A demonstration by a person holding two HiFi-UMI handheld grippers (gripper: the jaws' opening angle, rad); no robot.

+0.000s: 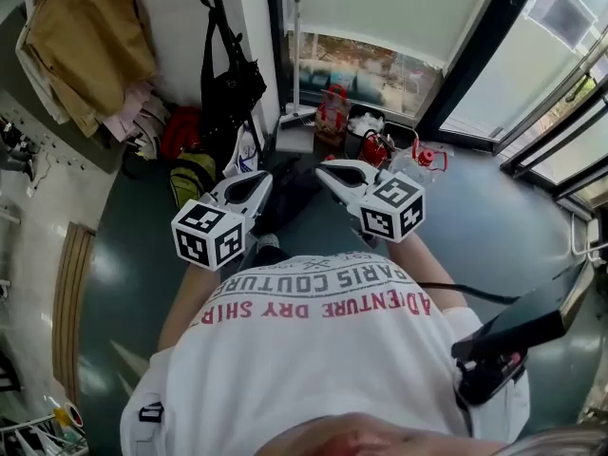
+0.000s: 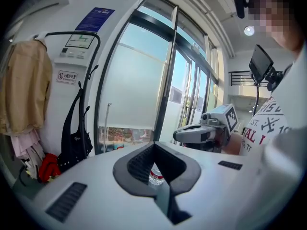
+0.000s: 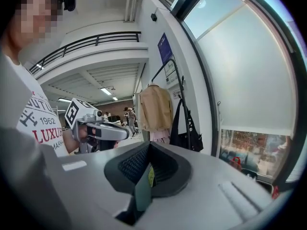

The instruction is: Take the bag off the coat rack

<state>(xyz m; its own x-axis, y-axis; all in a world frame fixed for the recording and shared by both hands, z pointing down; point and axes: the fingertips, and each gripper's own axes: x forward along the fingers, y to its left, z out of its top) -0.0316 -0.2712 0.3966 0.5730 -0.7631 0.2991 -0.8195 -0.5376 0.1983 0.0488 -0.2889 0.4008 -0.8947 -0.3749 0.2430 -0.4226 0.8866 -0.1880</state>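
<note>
A black bag (image 1: 231, 85) hangs by long straps from a black coat rack (image 1: 215, 8) against the white wall, ahead and to the left. It also shows as the black bag (image 2: 76, 140) at left in the left gripper view, and as the black bag (image 3: 185, 127) past the jaws in the right gripper view. A tan coat (image 1: 90, 41) hangs further left. My left gripper (image 1: 265, 177) and right gripper (image 1: 322, 169) are side by side in front of the person's chest, well short of the bag. Both are shut with nothing held.
Red and yellow-green bags (image 1: 190, 155) lie on the floor under the rack. Red baskets and bottles (image 1: 366, 136) stand by the window. A glass door frame (image 1: 475, 55) runs along the right. A phone on a mount (image 1: 527, 326) sticks out at lower right.
</note>
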